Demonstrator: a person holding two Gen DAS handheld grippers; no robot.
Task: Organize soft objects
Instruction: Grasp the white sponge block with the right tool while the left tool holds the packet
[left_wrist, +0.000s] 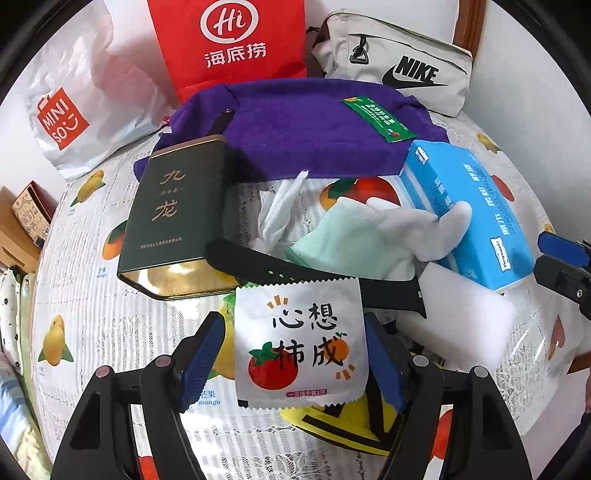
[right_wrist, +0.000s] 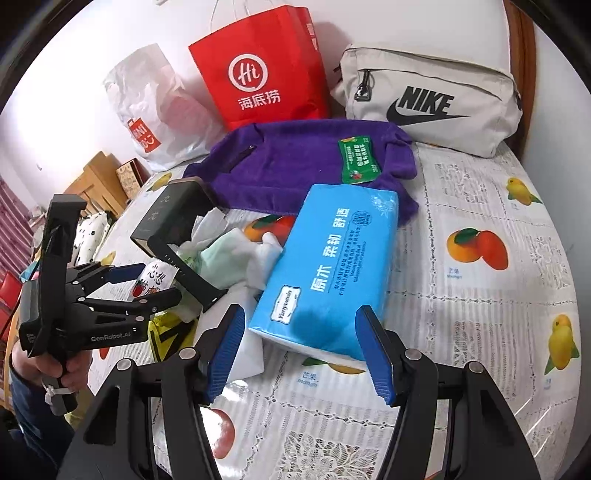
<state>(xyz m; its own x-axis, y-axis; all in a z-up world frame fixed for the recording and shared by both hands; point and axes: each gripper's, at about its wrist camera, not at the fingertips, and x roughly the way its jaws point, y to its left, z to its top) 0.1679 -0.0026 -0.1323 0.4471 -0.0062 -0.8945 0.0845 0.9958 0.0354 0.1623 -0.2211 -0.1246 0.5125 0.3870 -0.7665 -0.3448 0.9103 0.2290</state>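
Observation:
My left gripper (left_wrist: 295, 358) stands open over a white packet with a persimmon print (left_wrist: 301, 343). The packet lies between the fingers, with a gap showing on its left side. In the right wrist view that gripper (right_wrist: 147, 286) hangs at the left around the same packet (right_wrist: 155, 280). My right gripper (right_wrist: 301, 350) is open, and its pads flank the near end of a blue tissue pack (right_wrist: 325, 266) without pressing on it. A mint cloth (left_wrist: 332, 236), white cloths (left_wrist: 406, 225) and a purple towel (left_wrist: 295, 136) lie behind the packet.
A dark green tin (left_wrist: 173, 221), a black strap (left_wrist: 314, 273) and a white foam block (left_wrist: 469, 299) crowd the pile on the fruit-print tablecloth (right_wrist: 480, 295). At the back stand a red paper bag (left_wrist: 229, 40), a white plastic bag (left_wrist: 74, 99) and a grey Nike pouch (left_wrist: 399, 62).

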